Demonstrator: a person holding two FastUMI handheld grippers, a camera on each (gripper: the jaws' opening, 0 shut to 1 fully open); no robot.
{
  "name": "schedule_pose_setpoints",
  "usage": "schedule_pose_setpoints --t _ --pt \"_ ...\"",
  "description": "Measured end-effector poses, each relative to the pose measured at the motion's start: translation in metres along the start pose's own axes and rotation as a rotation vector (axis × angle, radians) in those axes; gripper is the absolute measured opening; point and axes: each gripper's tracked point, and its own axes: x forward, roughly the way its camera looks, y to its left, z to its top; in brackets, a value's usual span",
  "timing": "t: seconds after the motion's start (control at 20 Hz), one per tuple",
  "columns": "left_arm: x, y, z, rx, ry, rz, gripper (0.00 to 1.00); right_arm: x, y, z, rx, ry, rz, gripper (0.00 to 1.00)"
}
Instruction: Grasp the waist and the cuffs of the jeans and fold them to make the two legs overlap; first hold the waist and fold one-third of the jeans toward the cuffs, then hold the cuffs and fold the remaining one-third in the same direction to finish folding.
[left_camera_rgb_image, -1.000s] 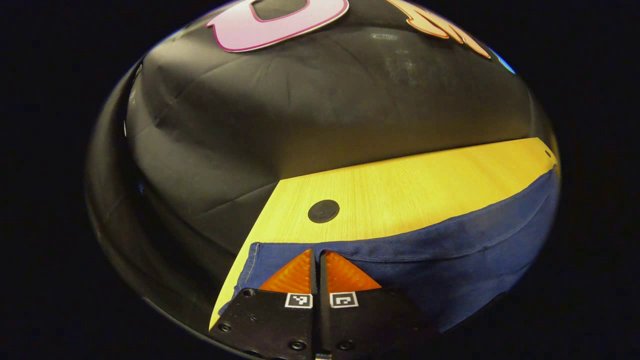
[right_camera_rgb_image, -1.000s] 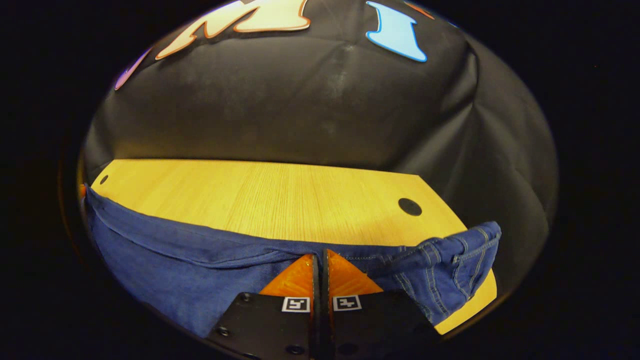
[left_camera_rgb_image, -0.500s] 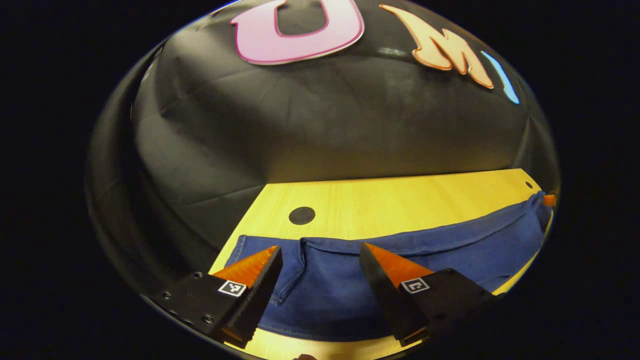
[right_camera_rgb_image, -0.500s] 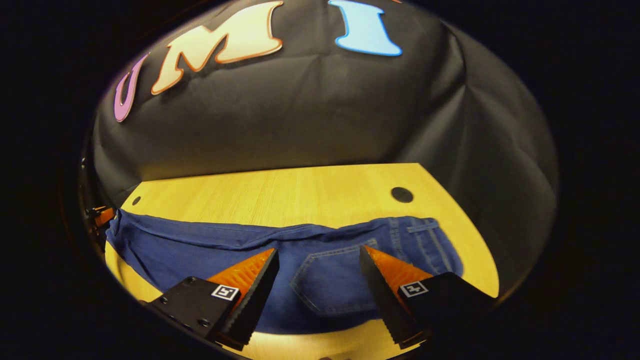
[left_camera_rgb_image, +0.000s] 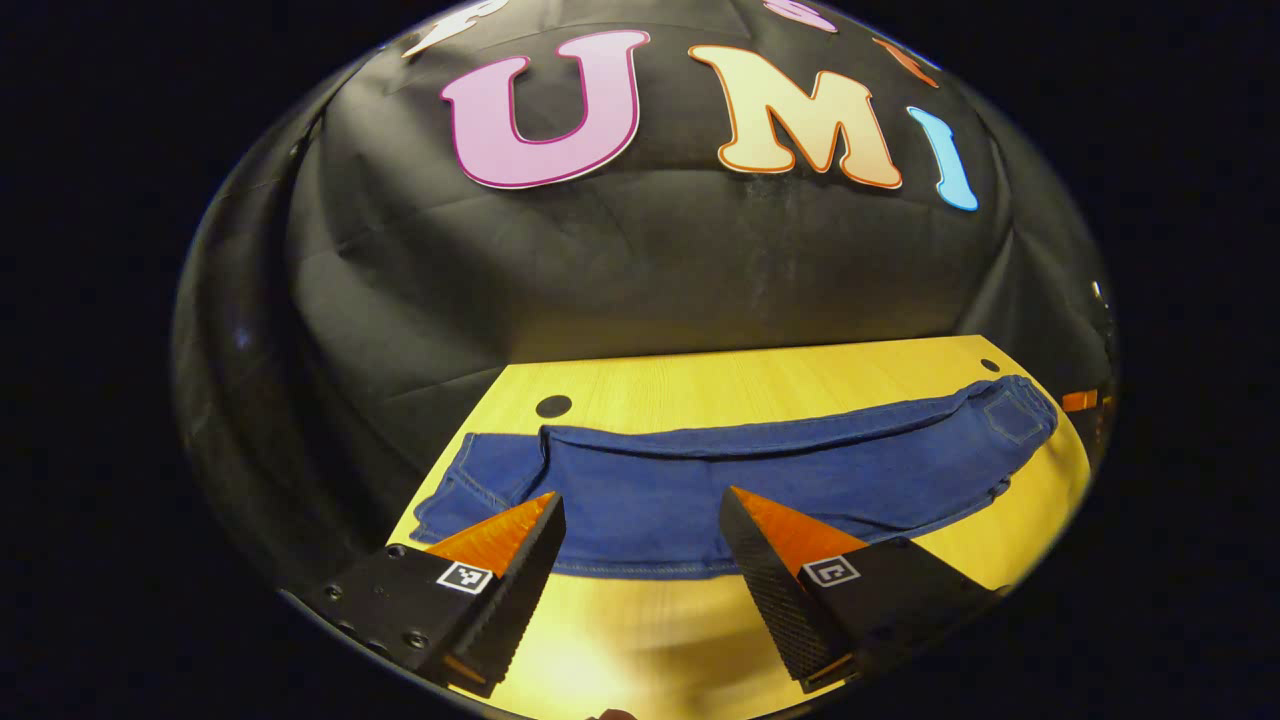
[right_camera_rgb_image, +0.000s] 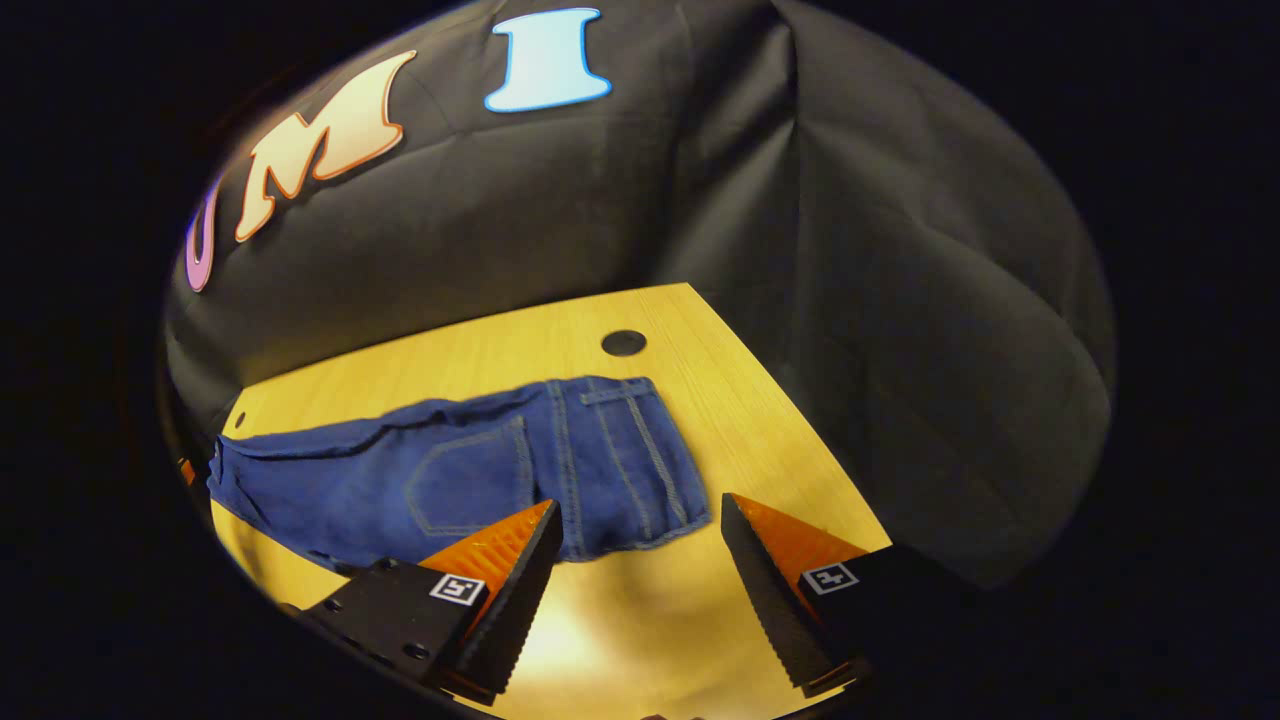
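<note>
While jeans (left_camera_rgb_image: 740, 480) lie flat, table (left_camera_rgb_image: 700, 385) w/ grommet hole (right_camera_rgb_image: 623, 343) beyond.

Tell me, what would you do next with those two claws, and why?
Probably bring the right gripper forward onto the waist of the jeans and close it there. Both grippers are open and holding nothing, the left gripper near the cuffs. The jeans lie flat on the wooden table with the legs already overlapped, so the waist fold seems next.
</note>
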Motion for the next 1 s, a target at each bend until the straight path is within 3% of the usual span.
schedule_pose_setpoints --t 0.4,0.75,0.9,1.0 --pt "-0.044 -0.073 -0.007 -0.064 -0.022 0.019 0.96 0.031 0.001 -0.016 0.028 0.043 0.099 0.99" --pt "-0.047 -0.084 -0.014 -0.106 -0.003 0.051 0.96 0.033 0.003 -0.017 0.126 0.031 0.156 0.99" --pt "-0.044 -0.085 -0.019 -0.124 0.003 0.059 0.96 0.037 0.003 -0.016 0.131 0.008 0.170 0.95" --pt "-0.042 -0.085 -0.022 -0.133 0.007 0.064 0.96 0.037 0.005 -0.015 0.149 -0.009 0.152 0.76"
